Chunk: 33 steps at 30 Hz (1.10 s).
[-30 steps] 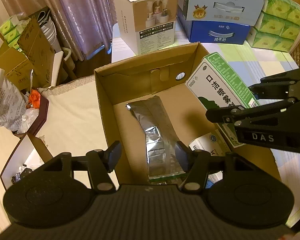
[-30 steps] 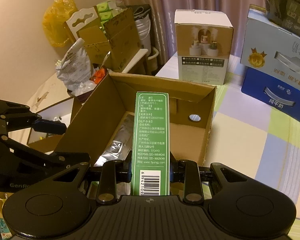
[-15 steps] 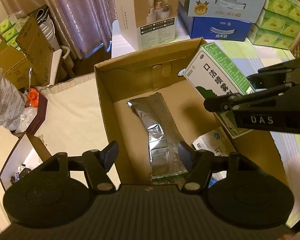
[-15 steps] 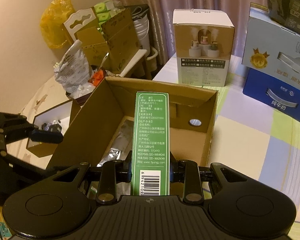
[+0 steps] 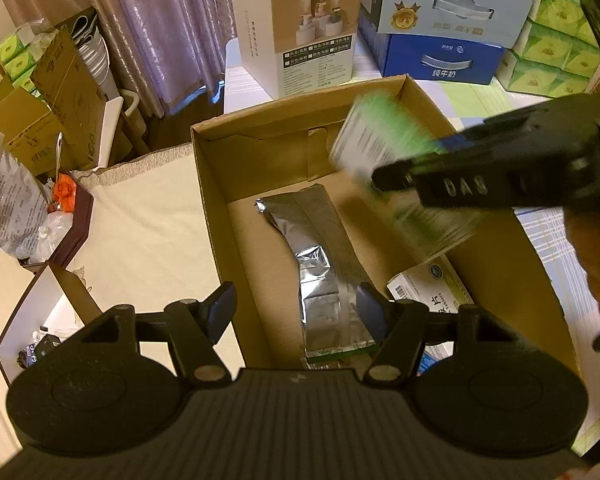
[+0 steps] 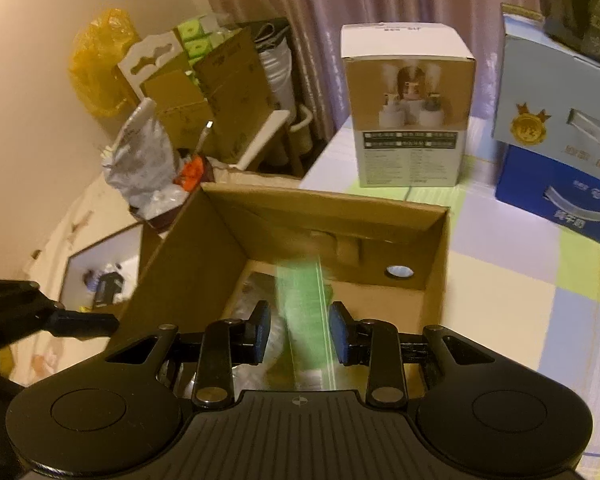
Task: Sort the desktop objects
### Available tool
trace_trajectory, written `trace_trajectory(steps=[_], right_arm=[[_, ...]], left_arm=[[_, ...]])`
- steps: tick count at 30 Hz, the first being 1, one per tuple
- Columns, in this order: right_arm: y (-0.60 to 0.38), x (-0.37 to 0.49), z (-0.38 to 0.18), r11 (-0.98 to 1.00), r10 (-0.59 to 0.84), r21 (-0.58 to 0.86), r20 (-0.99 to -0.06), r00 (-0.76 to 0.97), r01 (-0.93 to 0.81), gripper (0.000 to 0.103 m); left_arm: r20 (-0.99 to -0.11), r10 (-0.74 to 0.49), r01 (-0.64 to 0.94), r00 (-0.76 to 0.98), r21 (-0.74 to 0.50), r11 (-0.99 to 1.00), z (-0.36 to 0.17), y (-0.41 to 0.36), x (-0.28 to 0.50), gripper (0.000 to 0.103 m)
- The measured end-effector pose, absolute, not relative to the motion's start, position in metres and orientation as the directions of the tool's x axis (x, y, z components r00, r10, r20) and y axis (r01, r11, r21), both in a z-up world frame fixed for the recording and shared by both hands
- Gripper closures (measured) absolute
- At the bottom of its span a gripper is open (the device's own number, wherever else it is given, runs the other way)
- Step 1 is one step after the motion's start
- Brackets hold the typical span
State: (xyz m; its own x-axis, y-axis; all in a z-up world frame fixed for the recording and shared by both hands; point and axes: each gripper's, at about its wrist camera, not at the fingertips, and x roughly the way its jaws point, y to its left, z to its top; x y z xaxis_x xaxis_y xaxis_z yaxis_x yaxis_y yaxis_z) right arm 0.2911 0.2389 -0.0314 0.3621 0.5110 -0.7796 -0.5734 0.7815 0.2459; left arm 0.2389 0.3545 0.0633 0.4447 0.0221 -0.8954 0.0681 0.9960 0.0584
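Slipping between opening right jaws: green box (image 6: 306,320).

- The green carton (image 6: 305,322) between the right gripper's (image 6: 300,334) opening jaws was a motion smear; its print could not be read, nor whether the pads still touched it.
- In the left wrist view the right gripper covered the carton's middle.
- The left gripper's (image 5: 296,308) body hid the near end of the foil pouch (image 5: 324,268) and part of a white box (image 5: 430,294) in the cardboard box (image 5: 216,200).
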Motion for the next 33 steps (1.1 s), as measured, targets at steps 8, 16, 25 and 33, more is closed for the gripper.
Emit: trace_trajectory(steps=[8, 16, 25, 33], right_arm=[[0.23, 0.286, -0.027, 0.786, 0.507, 0.238, -0.776, 0.375, -0.57, 0.068], [0.218, 0.27, -0.017, 0.786, 0.498, 0.223, -0.78, 0.378, -0.577, 0.043], [0.207, 0.23, -0.008, 0.781, 0.488, 0.205, -0.791, 0.37, -0.59, 0.021], [0.194, 0.194, 0.003, 0.793, 0.472, 0.202, -0.8, 0.369, -0.575, 0.009]], left_arm=[[-0.891, 0.011, 0.068, 0.454, 0.047, 0.997, 0.062, 0.355, 0.239, 0.041], [-0.88, 0.004, 0.057, 0.474, 0.035, 0.998, 0.069, 0.352, 0.229, 0.036], [-0.874, 0.016, 0.052, 0.486, 0.047, 0.998, 0.082, 0.342, 0.203, 0.028], [-0.866, 0.028, 0.03, 0.5, 0.049, 0.998, 0.091, 0.338, 0.168, 0.011]])
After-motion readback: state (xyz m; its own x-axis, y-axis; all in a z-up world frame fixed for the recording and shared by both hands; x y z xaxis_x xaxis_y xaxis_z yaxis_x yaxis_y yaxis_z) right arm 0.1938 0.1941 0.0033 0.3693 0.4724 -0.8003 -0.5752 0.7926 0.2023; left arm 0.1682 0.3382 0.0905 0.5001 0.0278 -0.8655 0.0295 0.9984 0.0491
